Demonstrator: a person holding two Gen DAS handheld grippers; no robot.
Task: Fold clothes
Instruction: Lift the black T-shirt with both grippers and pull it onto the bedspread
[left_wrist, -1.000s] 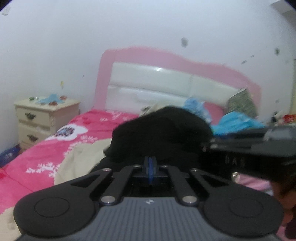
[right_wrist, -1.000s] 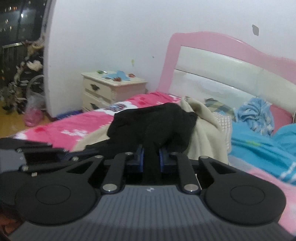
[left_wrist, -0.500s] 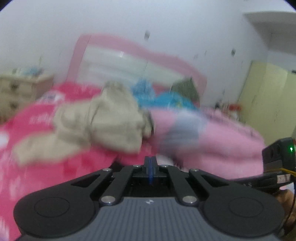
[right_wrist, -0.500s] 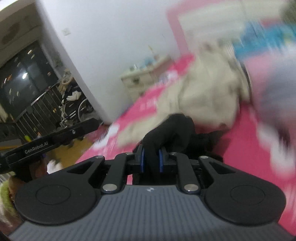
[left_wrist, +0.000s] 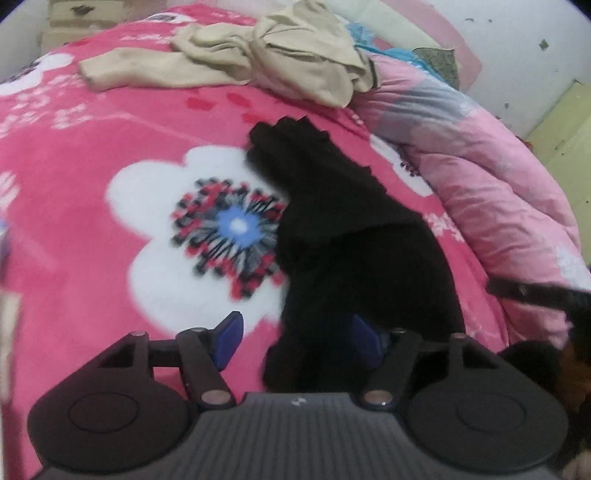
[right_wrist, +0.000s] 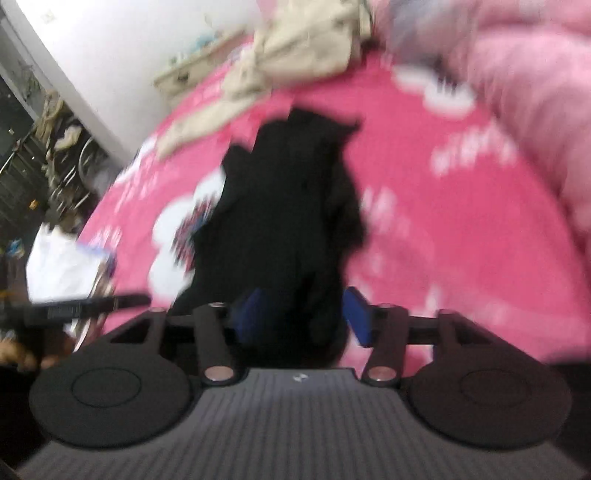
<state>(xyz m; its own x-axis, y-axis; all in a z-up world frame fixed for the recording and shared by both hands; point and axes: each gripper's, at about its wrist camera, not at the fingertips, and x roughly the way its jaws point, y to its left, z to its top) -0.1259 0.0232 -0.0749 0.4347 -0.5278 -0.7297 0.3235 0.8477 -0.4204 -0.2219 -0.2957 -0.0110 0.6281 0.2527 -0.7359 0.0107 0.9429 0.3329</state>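
Black garment (left_wrist: 343, 236): lies crumpled in a long strip on the pink blanket (left_wrist: 110, 266), its far end beside the white flower print (left_wrist: 207, 229), its near end running in between both sets of fingers.

Left gripper (left_wrist: 299, 339): jaws opening, blue pads spread; cloth lies between them against the right-hand pad, not pinched.

Right gripper (right_wrist: 303, 317): jaws opening, cloth loose between the pads; view blurred.

Beige clothes (left_wrist: 266, 55): heaped at the far end, well apart from the black piece.

Pink quilt (left_wrist: 498, 177): bunched along the right edge.

Open blanket lies left of the garment and between it and the beige heap.
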